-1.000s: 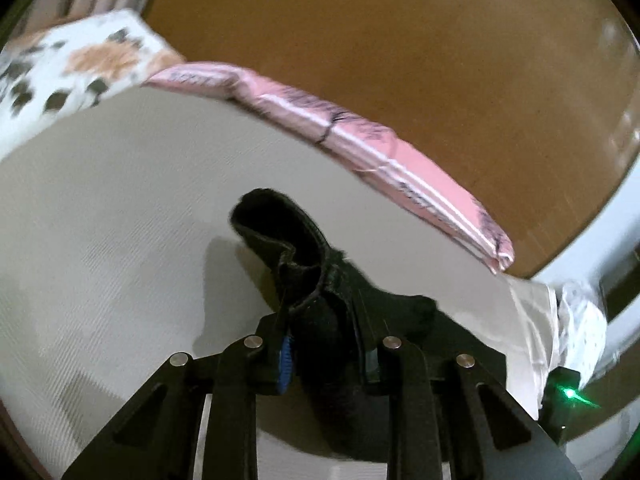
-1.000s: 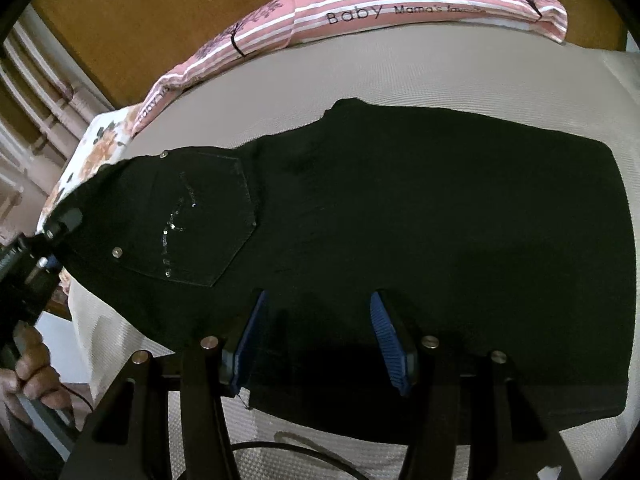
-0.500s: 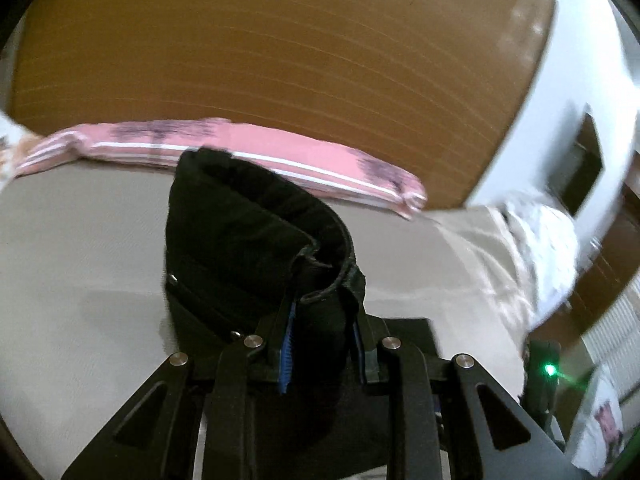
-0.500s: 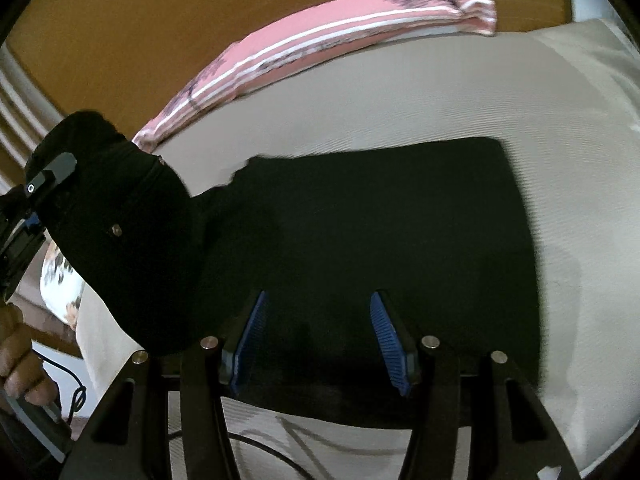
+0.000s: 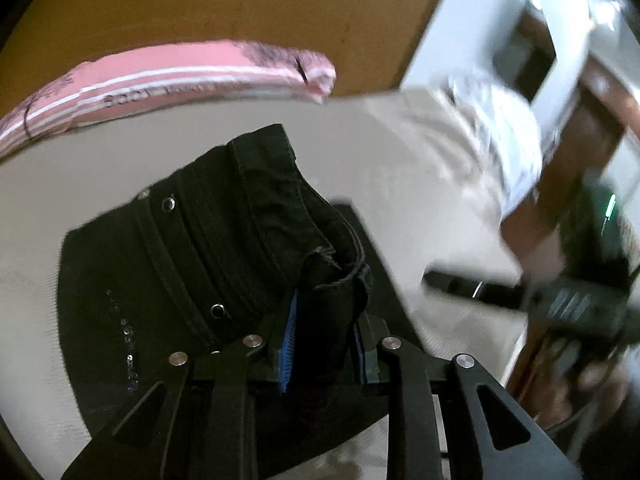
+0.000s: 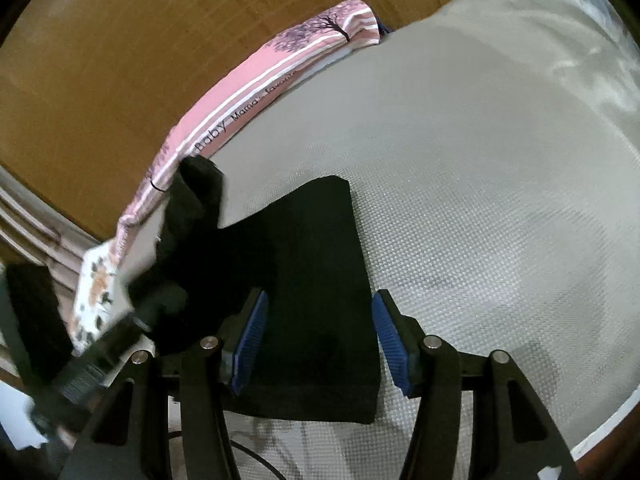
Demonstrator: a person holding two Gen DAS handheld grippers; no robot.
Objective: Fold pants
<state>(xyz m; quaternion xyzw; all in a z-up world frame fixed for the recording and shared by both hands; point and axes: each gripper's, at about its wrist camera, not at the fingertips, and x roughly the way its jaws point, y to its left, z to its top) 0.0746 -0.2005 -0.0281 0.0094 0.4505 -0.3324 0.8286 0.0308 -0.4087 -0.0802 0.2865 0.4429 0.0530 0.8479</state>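
L gripper [image 5: 325, 334] pinches a bunched wad of the pants [image 5: 208, 272] at the waistband, fabric squeezed between the two blue pads [image 5: 289, 344]. Waist end is raised off the bed [image 5: 168, 160] and curls over; rivets and stitched seams show on the black denim, plus a row of small studs lower left. Below the raised part, more of the pants lies flat on the grey sheet.

R gripper [image 6: 320, 334] is spread wide, blue pads [image 6: 250, 338] apart, w/ the pants [image 6: 316, 280] beneath them. Looks like it hovers just over or rests on the fabric; contact can't be judged from this angle. That part lies flat on the bed [image 6: 480, 184], a dark block w/ a straight right edge and a squared far corner. To the left the fabric rises in a dark, blurred fold toward the L gripper [image 6: 86, 364], seen only as a smeared black body at lower left; its jaws aren't visible there.

R gripper [image 5: 532, 294] appears in the L view as a blurred black shape at right, w/ a hand [image 5: 588, 368] under it.

Pink striped pillow [image 6: 256, 96] w/ "Baby" lettering lies along the far edge of the bed, against a brown wood headboard [image 6: 120, 40]. Floral cloth [image 6: 96, 292] sits at the bed's left edge. A cable [image 6: 256, 456] runs across the sheet near the R gripper's base.
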